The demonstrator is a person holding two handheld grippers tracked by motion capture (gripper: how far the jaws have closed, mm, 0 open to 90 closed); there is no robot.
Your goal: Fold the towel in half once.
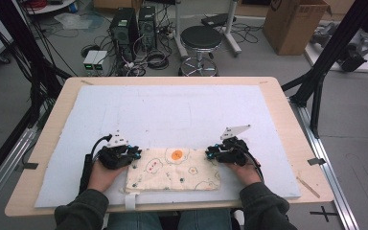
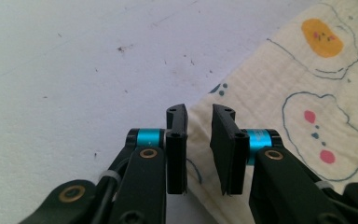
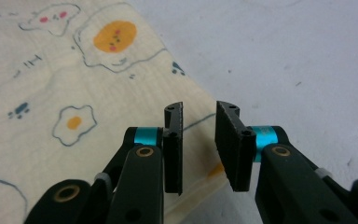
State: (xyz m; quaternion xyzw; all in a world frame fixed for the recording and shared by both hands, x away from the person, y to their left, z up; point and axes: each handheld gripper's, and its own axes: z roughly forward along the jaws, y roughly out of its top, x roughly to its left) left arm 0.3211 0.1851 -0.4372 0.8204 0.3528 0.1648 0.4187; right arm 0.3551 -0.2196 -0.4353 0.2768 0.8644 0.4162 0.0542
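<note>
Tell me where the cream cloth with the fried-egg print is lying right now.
In the high view, the cream fried-egg-print cloth lies flat on the pale blue mat near the table's front edge, between the left gripper and the right gripper.

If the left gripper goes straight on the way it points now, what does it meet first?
Most likely the cloth: its edge already lies between the open jaws of the left gripper, and the printed fabric continues ahead. How high the jaws are above it is unclear.
</note>
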